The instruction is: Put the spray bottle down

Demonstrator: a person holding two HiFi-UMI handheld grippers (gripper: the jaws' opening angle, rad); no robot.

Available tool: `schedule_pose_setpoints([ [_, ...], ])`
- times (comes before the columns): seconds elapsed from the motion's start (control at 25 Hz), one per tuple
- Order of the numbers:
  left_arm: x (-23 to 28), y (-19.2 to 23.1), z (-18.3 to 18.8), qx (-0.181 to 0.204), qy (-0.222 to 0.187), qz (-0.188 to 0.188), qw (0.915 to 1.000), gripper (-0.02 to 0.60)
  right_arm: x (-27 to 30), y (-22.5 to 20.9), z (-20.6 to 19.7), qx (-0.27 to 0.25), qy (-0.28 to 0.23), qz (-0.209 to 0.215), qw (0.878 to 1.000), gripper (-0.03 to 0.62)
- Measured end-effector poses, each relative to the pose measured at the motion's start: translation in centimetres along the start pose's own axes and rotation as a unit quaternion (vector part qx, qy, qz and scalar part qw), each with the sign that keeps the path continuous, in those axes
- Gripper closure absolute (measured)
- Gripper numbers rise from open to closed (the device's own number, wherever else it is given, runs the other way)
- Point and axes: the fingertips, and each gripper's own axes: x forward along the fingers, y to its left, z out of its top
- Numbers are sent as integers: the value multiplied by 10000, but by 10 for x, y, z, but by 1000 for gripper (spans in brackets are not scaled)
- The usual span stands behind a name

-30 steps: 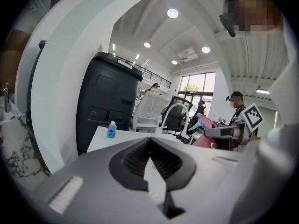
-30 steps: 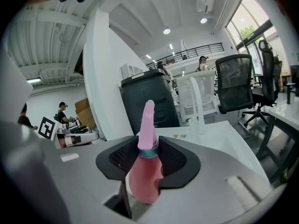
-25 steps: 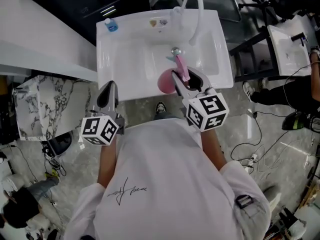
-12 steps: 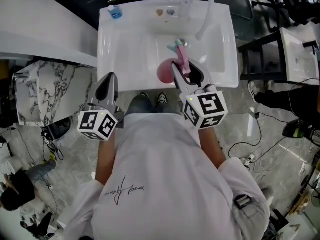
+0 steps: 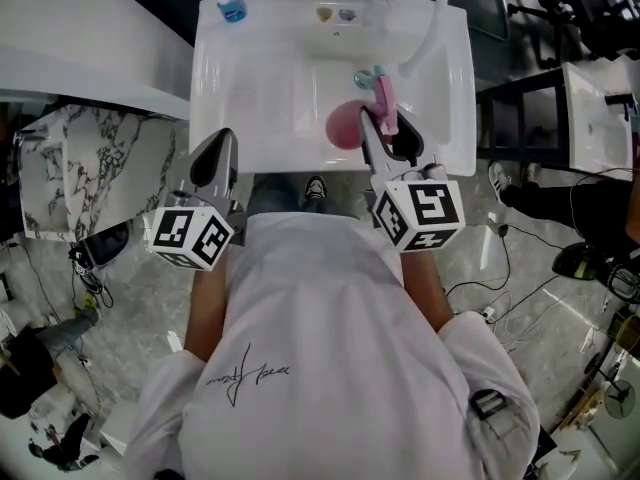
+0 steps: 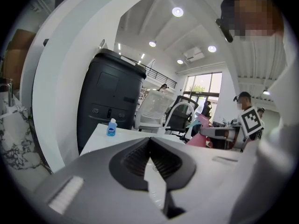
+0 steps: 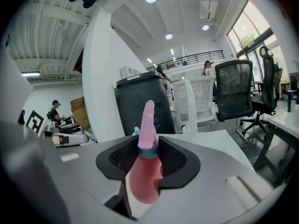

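Note:
The pink spray bottle [image 5: 347, 125] hangs over the white sink [image 5: 250, 88], near the basin's front right, its pink nozzle [image 5: 383, 94] pointing toward the tap. My right gripper [image 5: 388, 133] is shut on it at the neck; in the right gripper view the bottle [image 7: 144, 181] fills the gap between the jaws, teal collar and nozzle [image 7: 148, 120] rising above them. My left gripper [image 5: 213, 163] hovers at the sink's front left edge, shut, with nothing in it. From the left gripper [image 6: 149, 141] view the pink bottle [image 6: 198, 138] shows far right.
A curved white tap hose [image 5: 436, 18] rises at the sink's back right. A small blue bottle [image 5: 232, 8] stands on the back left corner. A white counter [image 5: 80, 58] and marble panel [image 5: 70, 178] lie left, a second sink [image 5: 595, 108] right. Cables trail across the floor.
The right gripper has carried the bottle slightly right and further over the basin. The left gripper has hardly moved. The head view has shifted, so the sink sits higher in frame.

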Motion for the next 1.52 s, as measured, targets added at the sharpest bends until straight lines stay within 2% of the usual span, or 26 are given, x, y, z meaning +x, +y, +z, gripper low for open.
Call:
schedule_pose_setpoints([
  [0.24, 12, 11, 8, -11, -37, -38, 10000, 575, 19, 0, 3, -106, 59, 11, 9999, 467],
  [0.6, 22, 35, 15, -117, -17, 105, 9999, 575, 50, 8, 14, -218, 155, 144, 9995, 467],
  [0.96, 19, 59, 6, -284, 73, 408, 9987, 575, 76, 4, 13, -242, 319, 136, 9991, 467],
  [1.52, 18, 86, 5, -408, 201, 543, 9975, 575, 119, 13, 14, -296, 475, 230, 9982, 467],
])
